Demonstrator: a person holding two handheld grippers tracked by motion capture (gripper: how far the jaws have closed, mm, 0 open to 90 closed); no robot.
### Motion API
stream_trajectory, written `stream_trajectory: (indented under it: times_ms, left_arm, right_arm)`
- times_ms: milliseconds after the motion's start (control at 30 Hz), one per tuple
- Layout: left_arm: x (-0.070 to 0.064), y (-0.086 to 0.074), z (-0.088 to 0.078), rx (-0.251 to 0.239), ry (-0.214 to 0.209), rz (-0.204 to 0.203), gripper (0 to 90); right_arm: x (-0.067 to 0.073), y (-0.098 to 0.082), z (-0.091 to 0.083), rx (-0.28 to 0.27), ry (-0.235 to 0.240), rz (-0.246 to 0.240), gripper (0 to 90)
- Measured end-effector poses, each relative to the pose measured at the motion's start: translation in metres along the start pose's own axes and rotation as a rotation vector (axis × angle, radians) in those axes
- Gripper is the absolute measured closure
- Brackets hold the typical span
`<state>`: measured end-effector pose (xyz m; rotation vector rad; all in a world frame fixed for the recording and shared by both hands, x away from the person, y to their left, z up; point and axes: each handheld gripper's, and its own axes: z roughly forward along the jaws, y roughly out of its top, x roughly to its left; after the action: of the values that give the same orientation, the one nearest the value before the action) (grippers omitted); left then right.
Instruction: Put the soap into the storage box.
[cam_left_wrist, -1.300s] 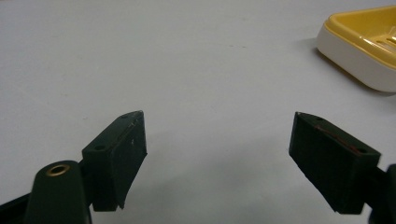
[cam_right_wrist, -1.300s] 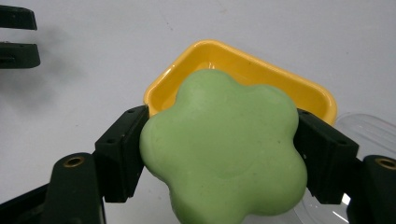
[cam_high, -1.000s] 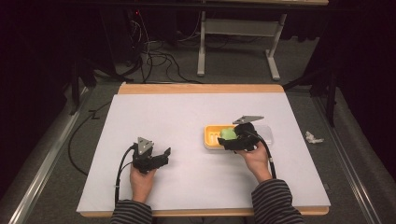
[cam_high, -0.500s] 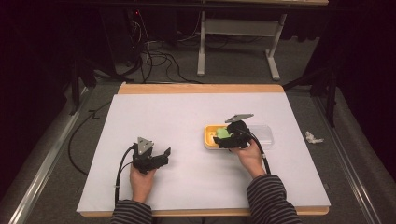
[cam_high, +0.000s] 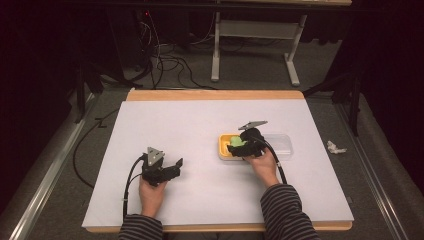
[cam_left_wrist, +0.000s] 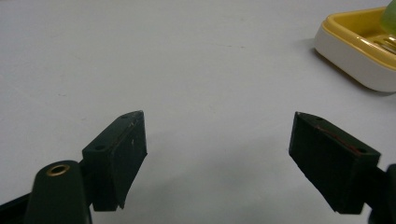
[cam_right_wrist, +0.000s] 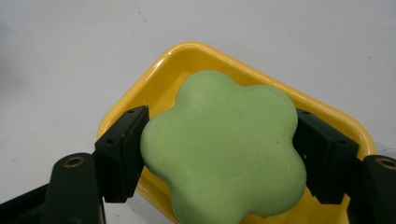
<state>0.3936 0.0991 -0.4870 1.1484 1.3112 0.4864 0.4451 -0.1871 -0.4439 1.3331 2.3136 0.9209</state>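
Note:
A green flower-shaped soap (cam_right_wrist: 224, 149) is clamped between the two black jaws of my right gripper (cam_right_wrist: 219, 151), just over a yellow soap dish (cam_right_wrist: 154, 86). In the high view the right gripper (cam_high: 239, 144) holds the green soap (cam_high: 235, 141) above the dish (cam_high: 223, 151) at the table's centre right. My left gripper (cam_high: 175, 166) rests low on the white table (cam_high: 165, 125) at the front left, jaws wide apart with nothing between them. In the left gripper view that left gripper (cam_left_wrist: 233, 158) faces bare table, with the yellow and white dish (cam_left_wrist: 355, 51) at the far right.
A clear plastic lid or box (cam_high: 282, 145) lies just right of the dish. A crumpled white scrap (cam_high: 335, 147) sits on the floor to the right of the table. Cables and a table frame (cam_high: 250, 45) lie beyond the far edge.
My right gripper has shifted left with the green soap, from over the clear container to over the yellow dish. The left gripper has stayed put.

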Motion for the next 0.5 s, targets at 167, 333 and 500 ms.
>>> stream_trajectory:
  times_ms: [167, 333, 500]
  left_arm:
    - [0.0000, -0.0001, -0.0002, 0.001, -0.001, 0.002, 19.6]
    - [-0.0007, -0.0001, -0.0003, -0.003, -0.002, -0.003, 19.5]
    - [-0.0007, -0.0001, -0.0002, -0.003, -0.003, -0.004, 19.5]
  right_arm:
    - [-0.0017, -0.0001, 0.0028, 0.005, -0.015, 0.026, 27.4]
    - [0.0001, 0.0018, -0.0009, -0.022, -0.015, 0.026, 30.0]
    - [-0.0007, 0.0002, -0.0026, -0.026, -0.011, 0.031, 30.1]
